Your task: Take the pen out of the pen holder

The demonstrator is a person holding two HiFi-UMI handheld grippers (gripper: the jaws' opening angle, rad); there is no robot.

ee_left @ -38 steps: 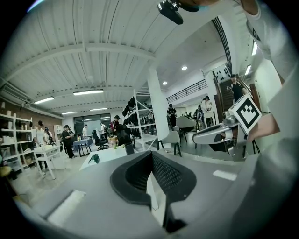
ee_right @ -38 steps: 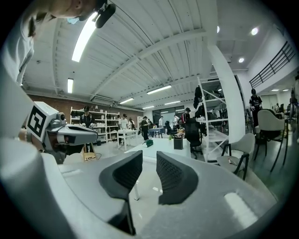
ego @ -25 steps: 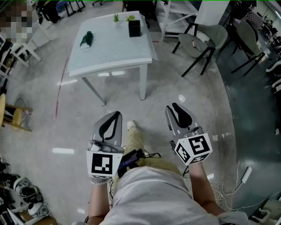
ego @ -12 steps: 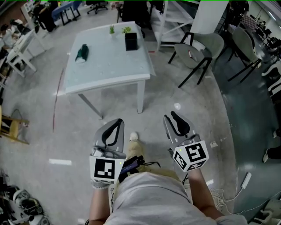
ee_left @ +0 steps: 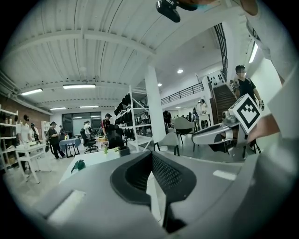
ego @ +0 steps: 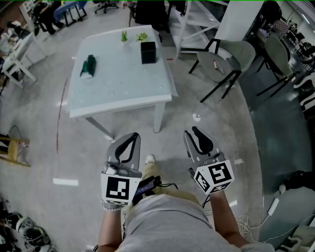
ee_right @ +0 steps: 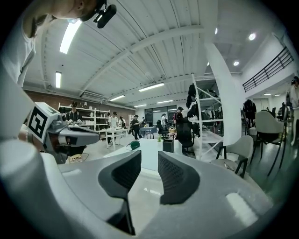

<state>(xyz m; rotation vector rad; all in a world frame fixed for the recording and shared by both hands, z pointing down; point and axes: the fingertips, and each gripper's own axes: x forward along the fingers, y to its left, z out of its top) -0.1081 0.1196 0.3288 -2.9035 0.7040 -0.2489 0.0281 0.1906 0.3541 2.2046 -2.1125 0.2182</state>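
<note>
A black square pen holder (ego: 148, 52) stands near the far edge of a white table (ego: 123, 93); it is too far off to make out a pen in it. The holder also shows small in the left gripper view (ee_left: 124, 151) and the right gripper view (ee_right: 168, 145). Both grippers are held level over the floor, well short of the table. My left gripper (ego: 127, 142) (ee_left: 152, 156) has its jaws together, nothing in them. My right gripper (ego: 199, 138) (ee_right: 149, 158) has just been opening and shows a gap with nothing in it.
A green object (ego: 88, 66) lies on the table's left part, and two small plants (ego: 133, 36) stand at its far edge. Dark-legged chairs (ego: 221, 54) stand right of the table, white shelving (ego: 197, 15) behind. Several people stand far back (ee_left: 53, 137).
The table has drawn nearer and lower in the head view as the person walks toward it with both grippers. The grippers keep their places before the body.
</note>
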